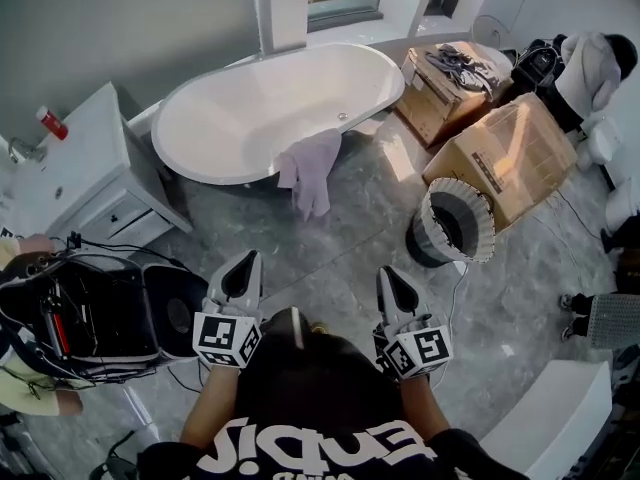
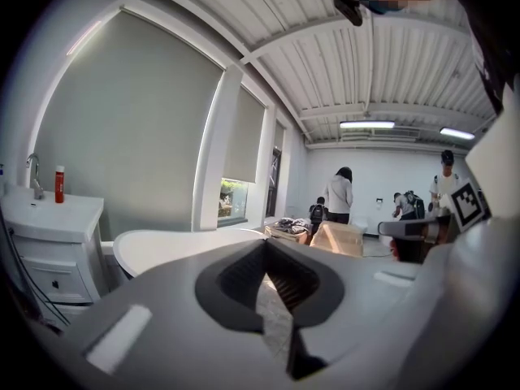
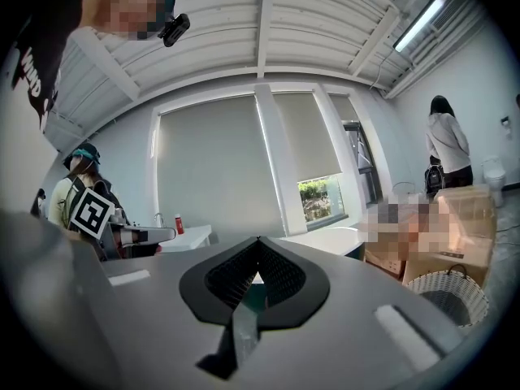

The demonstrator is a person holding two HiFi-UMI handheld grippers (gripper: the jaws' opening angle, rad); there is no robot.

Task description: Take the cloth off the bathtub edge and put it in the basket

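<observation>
lilac-tinted and hanging where the job begins: finding the cloth (image 1: 310, 171) draped over the near edge of the bathtub (image 1: 250, 108), trailing down toward the floor. judging nothing of the task as done yet, with lifting, carrying and dropping all left to do. seeing the basket (image 1: 481, 234) standing on the floor off to the right of the bathtub's end, just beside the cardboard boxes (image 1: 505, 153), well apart from the cloth and with no cloth showing in it. holding the left tool (image 1: 243, 271) and the right tool (image 1: 394, 283) low over the floor, side by side, well short of the bathtub edge, both pointing toward it. reading the left tool (image 2: 264, 254) in its own view as clenched, tips meeting, gripping nothing, only a sliver of floor showing between the pads. reading the right tool (image 3: 258, 250) likewise as clenched tip to tip and empty, with the basket showing low at that view's right. needing, by this reckoning, one tool opening and reaching the cloth before anything else.
</observation>
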